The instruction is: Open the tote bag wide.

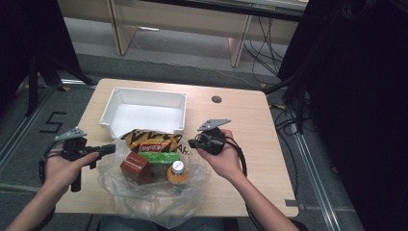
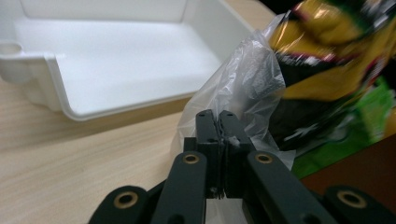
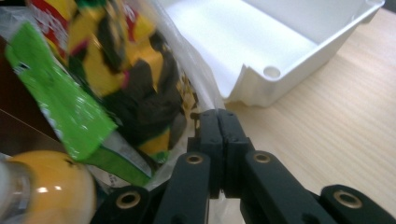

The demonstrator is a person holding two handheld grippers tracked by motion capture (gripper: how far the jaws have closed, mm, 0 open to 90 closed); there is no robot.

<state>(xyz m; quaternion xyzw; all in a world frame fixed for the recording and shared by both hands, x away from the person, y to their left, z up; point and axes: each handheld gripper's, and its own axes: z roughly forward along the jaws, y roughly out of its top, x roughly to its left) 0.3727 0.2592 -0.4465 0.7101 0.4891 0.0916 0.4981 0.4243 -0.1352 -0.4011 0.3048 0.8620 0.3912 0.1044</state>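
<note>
left hand-held gripper (image 1: 107,149): jaws closed on the left edge of the clear plastic bag (image 1: 159,202); in the left gripper view (image 2: 217,122) a fold of film is pinched between the black jaws.
right hand-held gripper (image 1: 191,143): jaws pressed together at the bag's right edge; in the right gripper view (image 3: 218,119) the film runs down behind the jaws, and the pinch itself is hard to make out.
plastic bag: lies open on the table (image 1: 250,125), between the two hands, just in front of the white tray (image 1: 144,98); its near edge hangs over the table's front.
inside the bag: yellow and black snack packet (image 1: 150,139), green packet (image 1: 161,158), brown carton (image 1: 137,168), orange bottle with a white cap (image 1: 178,174), all lying close together.
hard to read: packet lettering is blurred in both gripper views; the bottle is cut off at the frame's corner in the right gripper view.
hidden: the right hand covers much of its gripper from above.
</note>
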